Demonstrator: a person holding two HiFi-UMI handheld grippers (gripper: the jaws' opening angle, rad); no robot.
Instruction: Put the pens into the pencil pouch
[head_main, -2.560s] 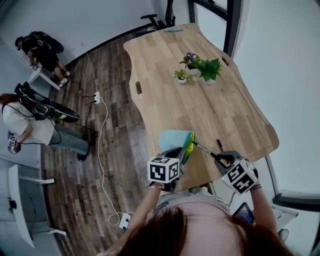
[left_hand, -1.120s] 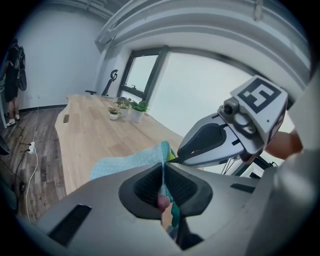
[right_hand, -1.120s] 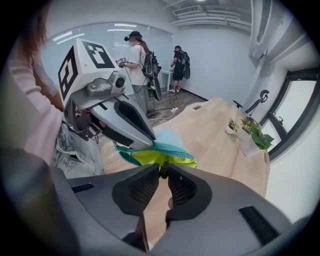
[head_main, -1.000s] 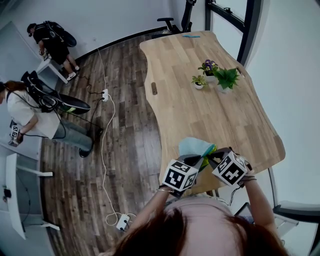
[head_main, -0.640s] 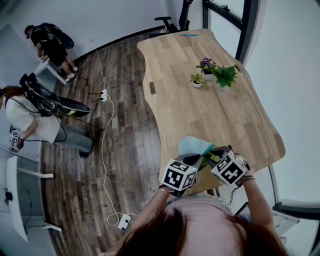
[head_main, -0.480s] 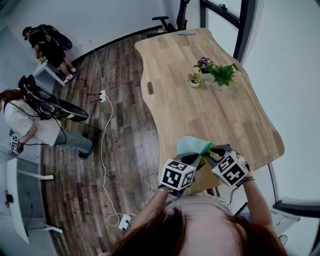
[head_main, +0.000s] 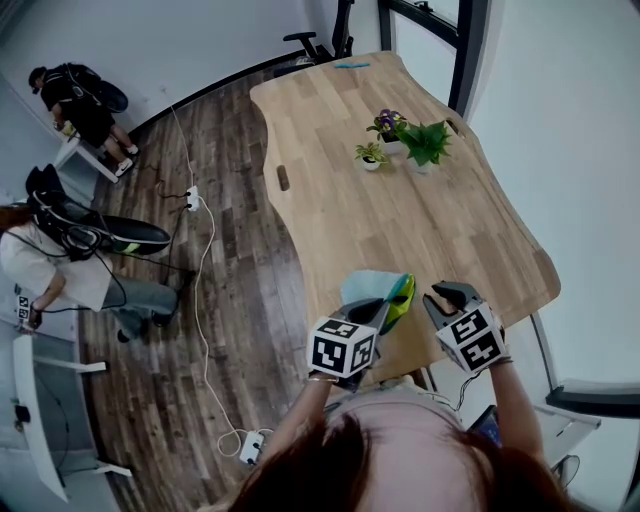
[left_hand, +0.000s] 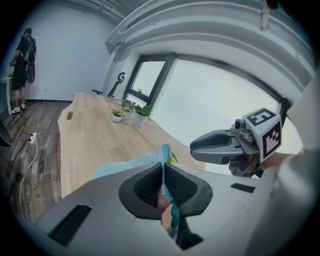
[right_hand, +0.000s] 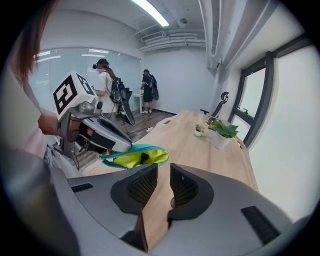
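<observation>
The pencil pouch (head_main: 372, 288), pale blue with a lime-green lining, lies at the table's near edge. My left gripper (head_main: 380, 310) is shut on its teal zip edge and holds the mouth up. That edge runs between the left pads (left_hand: 172, 186) in the left gripper view. In the right gripper view the pouch (right_hand: 137, 156) gapes open with a dark end showing inside. My right gripper (head_main: 443, 293) hangs to the right of the mouth, apart from it. Its jaws are closing with nothing between them (right_hand: 163, 185). No loose pen shows on the table.
The wooden table (head_main: 420, 220) stretches away with small potted plants (head_main: 405, 140) mid-way and a blue object (head_main: 350, 63) at the far end. Left of it is wood floor with a power strip and cable (head_main: 195, 195), plus people (head_main: 60, 260) at desks.
The right gripper had a pen aimed at the pouch, then sat at the pouch mouth. It has now drawn back to the right with nothing in it. The left grip is unchanged.
</observation>
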